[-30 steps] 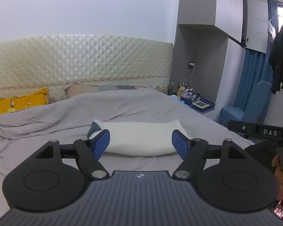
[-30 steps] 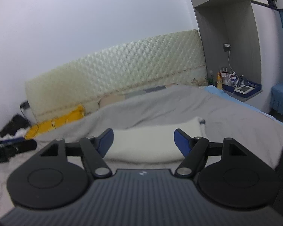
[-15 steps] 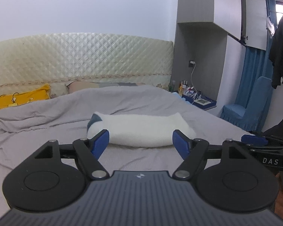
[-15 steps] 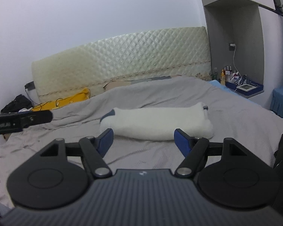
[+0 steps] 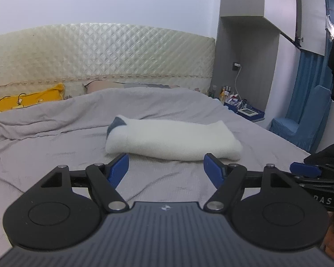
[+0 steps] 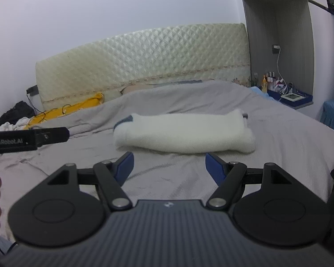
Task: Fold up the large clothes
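A folded white fleece garment (image 5: 171, 140) with a dark blue-grey corner lies in a thick bundle on the grey bedsheet (image 5: 55, 151), in the middle of the bed. In the right wrist view the same white bundle (image 6: 184, 133) lies just beyond the fingers. My left gripper (image 5: 166, 166) hovers in front of it, open, with nothing between its blue pads. My right gripper (image 6: 169, 165) is likewise open and short of the garment, holding nothing. The right gripper's side shows at the right edge of the left wrist view.
A quilted cream headboard (image 5: 100, 55) backs the bed. A yellow pillow (image 5: 26, 100) with cables lies at the far left. A bedside shelf (image 5: 245, 110) with small bottles and a blue chair (image 5: 300, 124) stand to the right. Dark clothes hang at the upper right.
Both grippers have come down lower, so the white bundle and the bed now sit higher in both views. The right wrist view has levelled out. Both gripper openings are unchanged.
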